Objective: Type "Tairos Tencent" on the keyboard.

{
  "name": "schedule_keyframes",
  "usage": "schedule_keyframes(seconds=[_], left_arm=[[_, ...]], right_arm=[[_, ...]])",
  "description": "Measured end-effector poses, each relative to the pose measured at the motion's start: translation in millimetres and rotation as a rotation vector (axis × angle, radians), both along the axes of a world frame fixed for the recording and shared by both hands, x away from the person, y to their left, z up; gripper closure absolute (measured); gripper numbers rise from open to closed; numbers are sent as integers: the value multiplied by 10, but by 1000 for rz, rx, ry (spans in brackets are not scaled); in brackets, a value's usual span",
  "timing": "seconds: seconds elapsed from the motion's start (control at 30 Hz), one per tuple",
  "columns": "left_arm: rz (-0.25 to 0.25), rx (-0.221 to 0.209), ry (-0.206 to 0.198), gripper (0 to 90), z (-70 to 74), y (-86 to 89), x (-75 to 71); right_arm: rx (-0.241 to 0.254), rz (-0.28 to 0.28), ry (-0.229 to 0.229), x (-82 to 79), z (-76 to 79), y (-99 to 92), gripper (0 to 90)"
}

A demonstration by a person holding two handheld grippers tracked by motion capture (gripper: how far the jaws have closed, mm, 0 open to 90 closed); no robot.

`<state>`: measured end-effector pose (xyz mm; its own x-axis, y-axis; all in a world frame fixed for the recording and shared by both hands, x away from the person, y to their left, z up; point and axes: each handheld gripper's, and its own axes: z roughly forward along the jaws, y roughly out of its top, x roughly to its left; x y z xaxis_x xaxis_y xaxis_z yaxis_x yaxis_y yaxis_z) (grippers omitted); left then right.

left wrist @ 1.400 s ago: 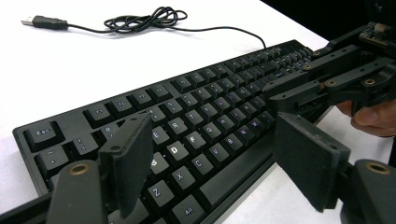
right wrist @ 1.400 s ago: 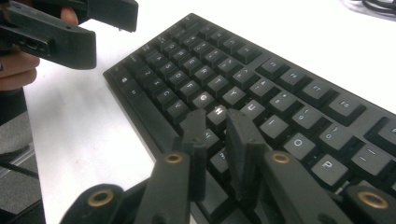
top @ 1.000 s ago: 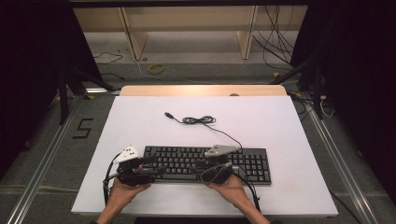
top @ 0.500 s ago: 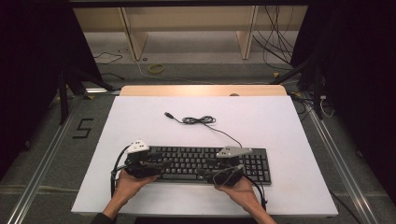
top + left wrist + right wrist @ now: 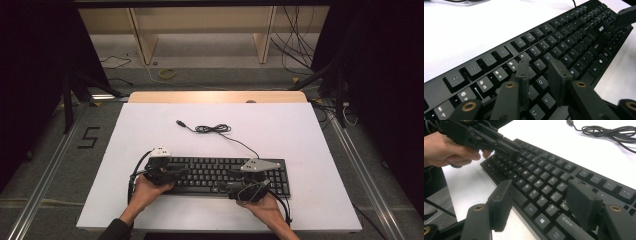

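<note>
A black keyboard (image 5: pixel 220 175) lies on the white table (image 5: pixel 300 135) near its front edge. My left gripper (image 5: pixel 181 173) reaches over the keyboard's left end. In the left gripper view its jaws (image 5: pixel 540 63) hover just above the letter keys (image 5: pixel 541 81); they have just been closing to a narrow gap with nothing between them. My right gripper (image 5: pixel 226 182) points left over the keyboard's front edge. Its jaws (image 5: pixel 540 186) have just been opening and stand wide above the bottom key rows (image 5: pixel 541 202), gripping nothing. The left gripper (image 5: pixel 474 135) and its hand also appear beyond them.
The keyboard's cable (image 5: pixel 215 129) lies coiled on the table behind it, ending in a USB plug (image 5: pixel 180 122). A wooden strip (image 5: pixel 215 96) runs along the table's far edge. Dark stands (image 5: pixel 67 90) flank the table on the floor.
Both hands have shifted to the right along the keyboard. The left gripper has come in over the keyboard's left end, and the right one sits farther right.
</note>
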<state>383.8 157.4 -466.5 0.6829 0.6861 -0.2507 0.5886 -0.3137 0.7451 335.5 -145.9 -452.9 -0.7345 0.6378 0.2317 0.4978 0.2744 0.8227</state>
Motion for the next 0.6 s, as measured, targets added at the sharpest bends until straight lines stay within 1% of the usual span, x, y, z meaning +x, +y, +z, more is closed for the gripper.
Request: schedule_keyframes(seconds=[0.03,0.23,0.43,0.5,0.57,0.6], left_arm=[[-5,11,0,724,-2,-6,9],[-8,30,-7,790,-13,-68,67],[-15,59,-8,858,-27,-121,98],[-12,61,-2,869,-39,-128,114],[-12,65,-5,877,-44,-142,120],[-19,70,-3,882,-43,-145,121]], right_arm=[[0,0,0,-6,1,-6,382],[-4,-2,-11,-39,11,-48,377],[-2,-7,-12,-64,17,-82,367],[-3,-8,-15,-72,22,-91,362],[0,-7,-16,-82,28,-99,358],[0,-8,-17,-86,30,-103,357]])
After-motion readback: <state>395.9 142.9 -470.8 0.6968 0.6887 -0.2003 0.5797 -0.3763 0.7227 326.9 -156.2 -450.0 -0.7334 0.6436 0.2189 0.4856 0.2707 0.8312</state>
